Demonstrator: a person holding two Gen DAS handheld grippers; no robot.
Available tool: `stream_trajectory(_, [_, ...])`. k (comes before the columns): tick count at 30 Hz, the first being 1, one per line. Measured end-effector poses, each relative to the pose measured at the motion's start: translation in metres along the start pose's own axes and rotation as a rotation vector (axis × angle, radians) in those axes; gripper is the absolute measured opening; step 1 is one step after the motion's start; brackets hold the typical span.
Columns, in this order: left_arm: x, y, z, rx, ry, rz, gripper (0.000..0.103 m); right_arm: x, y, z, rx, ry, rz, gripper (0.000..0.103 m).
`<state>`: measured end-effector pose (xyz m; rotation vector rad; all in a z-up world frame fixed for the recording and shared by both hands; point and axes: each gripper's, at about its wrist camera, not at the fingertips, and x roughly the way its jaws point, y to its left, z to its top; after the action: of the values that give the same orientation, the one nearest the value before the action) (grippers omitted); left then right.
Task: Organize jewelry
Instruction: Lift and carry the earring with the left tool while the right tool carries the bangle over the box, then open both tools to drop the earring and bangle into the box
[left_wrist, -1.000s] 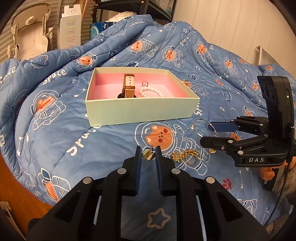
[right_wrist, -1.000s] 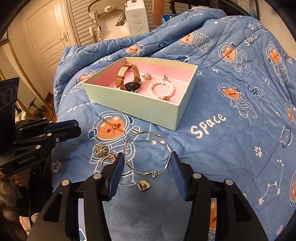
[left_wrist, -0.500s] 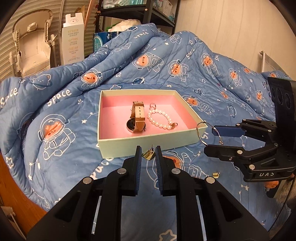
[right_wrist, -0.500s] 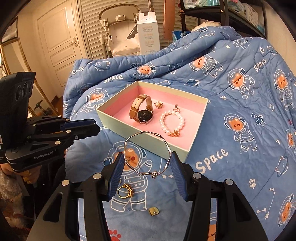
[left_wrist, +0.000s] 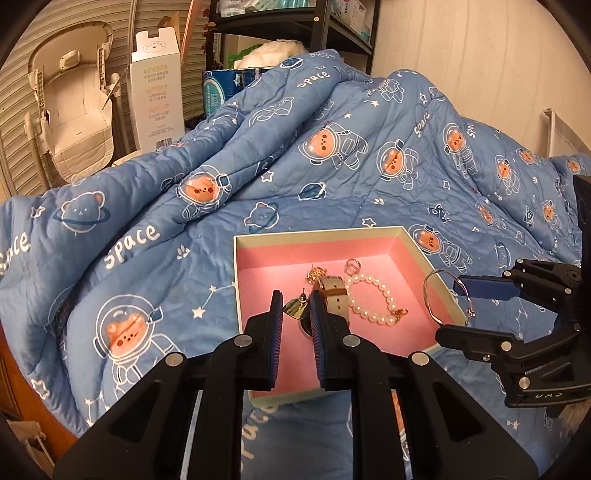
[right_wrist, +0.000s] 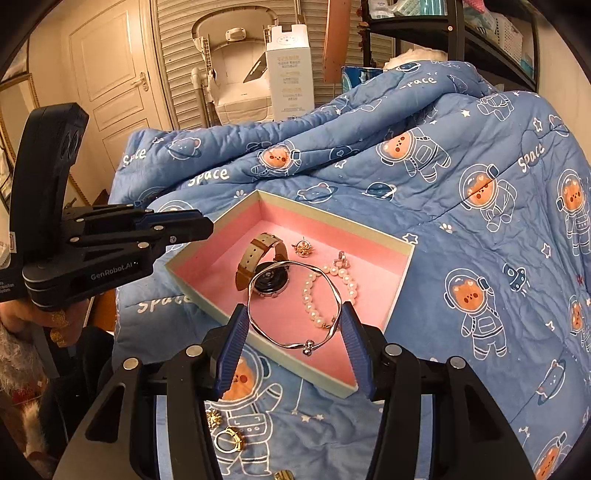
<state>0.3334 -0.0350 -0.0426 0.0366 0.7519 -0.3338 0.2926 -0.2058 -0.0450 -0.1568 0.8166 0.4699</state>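
Two handheld tools hover above an open pale-green box (right_wrist: 400, 254) with a pink lining, which sits on a bed covered by a blue quilt (right_wrist: 461, 229) printed with astronaut bears. The left tool (left_wrist: 295, 314) is clamped on a small gold stud earring (left_wrist: 294, 307), its post pointing up between the narrow blue pads, above the box's near half. The right tool (right_wrist: 293, 328) is clamped on a thin silver bangle (right_wrist: 295, 301) with a twisted band and a small bead clasp, the ring spanning the space between its two ribbed pads above the box's near edge. Inside the box lie a wristwatch (right_wrist: 267, 273) with a tan leather strap and dark face, a gold star-shaped earring (right_wrist: 303, 248) just beside it, a pearl bracelet (right_wrist: 325, 291), and a small silver piece (right_wrist: 341, 258) by the bracelet's far end. On the quilt in front of the box, a gold ring (right_wrist: 229, 439) and a small gold star-shaped piece (right_wrist: 213, 418) rest near each other; another gold item (right_wrist: 283, 475) is cut off by the lower edge. A white carton (right_wrist: 290, 70) stands behind the bed.
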Motion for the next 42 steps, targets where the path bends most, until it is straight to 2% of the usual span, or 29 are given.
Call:
stream_trajectory(6, [0.027,0.003,0.019,0.013,0.041,0.008,0.015,0.018,-0.009,0.012,-0.009,0.034,-0.027,0.050])
stream_trajectory(15, [0.062,0.007,0.040,-0.026,0.110,-0.004,0.015,0.043,-0.018,0.020,-0.014,0.085,-0.038,0.050])
stream_trajectory(21, [0.087,0.011,0.044,-0.073,0.207,-0.017,0.015,0.058,-0.020,0.024,-0.034,0.123,-0.048,0.050])
stream_trajectory(25, [0.094,0.007,0.044,-0.074,0.231,-0.032,0.015,0.066,-0.023,0.025,-0.034,0.146,-0.049,0.050])
stream_trajectory(29, [0.102,-0.001,0.042,-0.044,0.267,-0.010,0.015,0.073,-0.024,0.026,-0.037,0.171,-0.045,0.050])
stream_trajectory(42, [0.116,0.001,0.049,-0.080,0.345,0.018,0.016,0.090,-0.026,0.025,-0.034,0.240,-0.019,0.050])
